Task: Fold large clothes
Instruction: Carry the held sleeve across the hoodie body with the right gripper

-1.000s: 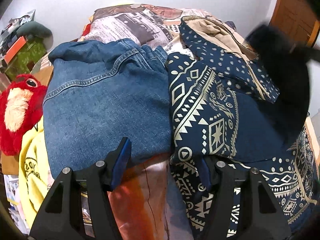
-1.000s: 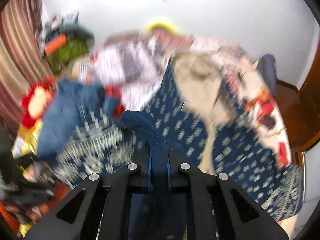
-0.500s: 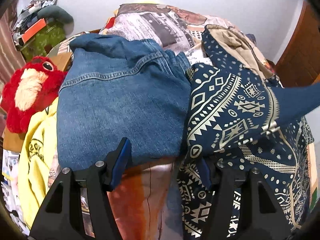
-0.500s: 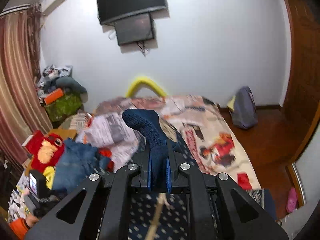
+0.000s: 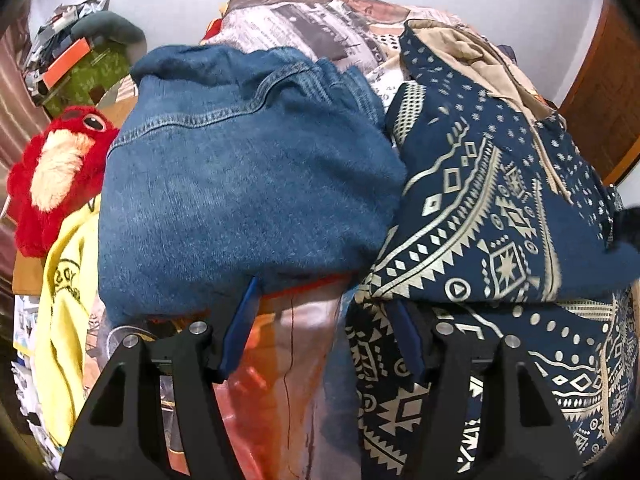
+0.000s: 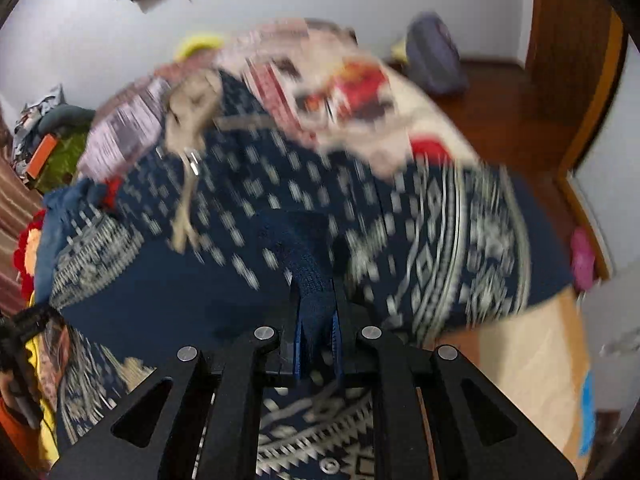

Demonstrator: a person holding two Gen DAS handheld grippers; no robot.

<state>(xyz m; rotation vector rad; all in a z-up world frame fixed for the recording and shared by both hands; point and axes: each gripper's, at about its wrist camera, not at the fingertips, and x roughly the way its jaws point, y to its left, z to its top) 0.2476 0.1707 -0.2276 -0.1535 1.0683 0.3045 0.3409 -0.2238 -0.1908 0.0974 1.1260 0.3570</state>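
A navy hoodie (image 5: 500,220) with a cream geometric print lies spread on the bed, its tan-lined hood (image 5: 460,52) at the far end. In the blurred right wrist view the hoodie (image 6: 260,200) fills the middle. My right gripper (image 6: 316,320) is shut on its navy ribbed cuff (image 6: 310,276), which sticks up between the pads, low over the garment's body. My left gripper (image 5: 324,320) stands open over the bedsheet, between the hoodie's hem and a folded denim jacket (image 5: 240,200), with nothing between its fingers.
A red plush toy (image 5: 52,176) and a yellow garment (image 5: 68,280) lie left of the denim. Cluttered boxes (image 5: 76,68) sit at the far left. A wooden door (image 5: 600,100) stands at the right. A grey bag (image 6: 436,56) rests on the wooden floor beyond the bed.
The right gripper, cuff still in it, has swung down from facing the wall and the screen to low over the hoodie. The left gripper has barely shifted.
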